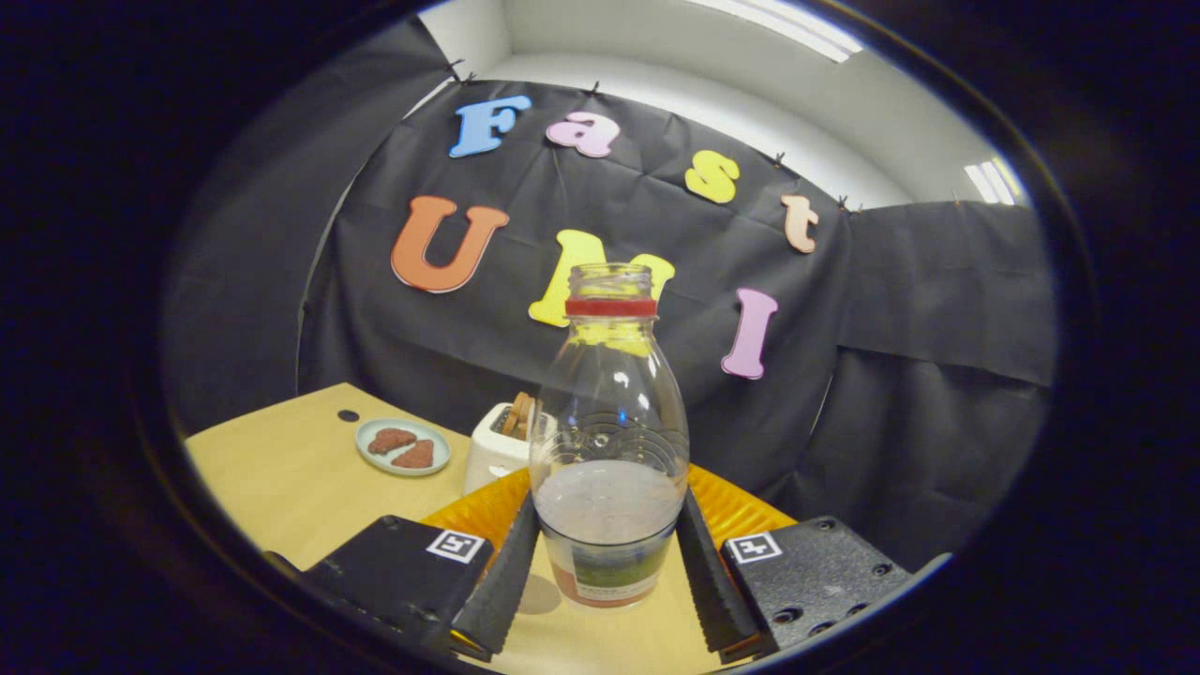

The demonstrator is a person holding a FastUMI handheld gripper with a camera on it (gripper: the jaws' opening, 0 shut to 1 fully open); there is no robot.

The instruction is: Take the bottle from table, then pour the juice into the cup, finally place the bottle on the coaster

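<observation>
**Inspector:** Gripper view, nearest first. The tongs (607, 572) sit with their two ribbed fingers (502, 581) either side of the bottle (609, 450), low on its body at the label band. Both fingers appear to press the bottle's sides, so I record the tongs as clamped on it.

**Assistant:** Is the bottle off the surface (291, 478)?

**Inspector:** I cannot tell. Its base shows between the fingers with a faint round shadow beside it, which suggests a slight lift, but contact is not resolved. The bottle stands upright, uncapped, a red ring at its neck, with pale juice filling roughly the lower third.

**Assistant:** Beyond the bottle?

**Inspector:** Directly behind it lies a ribbed orange-yellow mat (741, 511), possibly the coaster; I do not confirm that. Further back and to the left stand a white toaster (492, 450) with slices in its slot, then a pale plate (403, 447) carrying two reddish-brown pieces.

**Assistant:** Advice for the step in hand?

**Inspector:** In my judgement this is the take. The hold is low, well under the open mouth, so the bottle may rock about the fingers. Keep the clamp firm and raise it straight and level before any travel. Avoid jerks, as the liquid will slosh. Tilt only once the mouth is over the cup, and tilt slowly.
</observation>
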